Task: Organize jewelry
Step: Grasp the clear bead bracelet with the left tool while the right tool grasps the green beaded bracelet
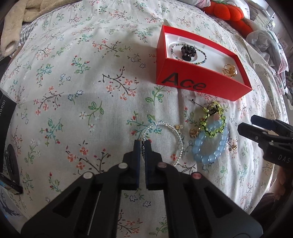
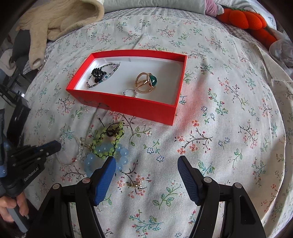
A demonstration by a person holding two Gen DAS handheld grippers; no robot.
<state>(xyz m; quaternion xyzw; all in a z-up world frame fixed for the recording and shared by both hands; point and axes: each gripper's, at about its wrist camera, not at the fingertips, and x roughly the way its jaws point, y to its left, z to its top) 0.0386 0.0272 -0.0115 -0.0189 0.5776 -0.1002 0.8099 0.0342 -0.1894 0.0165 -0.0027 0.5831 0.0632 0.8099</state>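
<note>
A red box (image 1: 197, 83) (image 2: 131, 106) lies on the floral bedsheet. It holds a beaded bracelet (image 2: 102, 76), a black piece (image 2: 98, 73), a gold ring with a green stone (image 2: 146, 82) and a small silver ring (image 2: 130, 92). Beside the box lie a clear beaded bracelet (image 1: 175, 141) (image 2: 69, 152), a yellow-green beaded bracelet (image 1: 214, 119) (image 2: 108, 141), a blue beaded bracelet (image 1: 210, 146) (image 2: 106, 159) and a small gold piece (image 2: 136, 185). My left gripper (image 1: 142, 144) (image 2: 53, 146) is shut on the clear bracelet's near edge. My right gripper (image 2: 146, 164) (image 1: 250, 124) is open and empty above the sheet.
A beige glove (image 2: 55, 20) lies at the back left. An orange plush (image 2: 245, 18) (image 1: 230, 12) lies at the back right. Dark boxes (image 1: 5, 113) stand at the left edge. Crumpled cloth (image 1: 265, 45) lies at the right.
</note>
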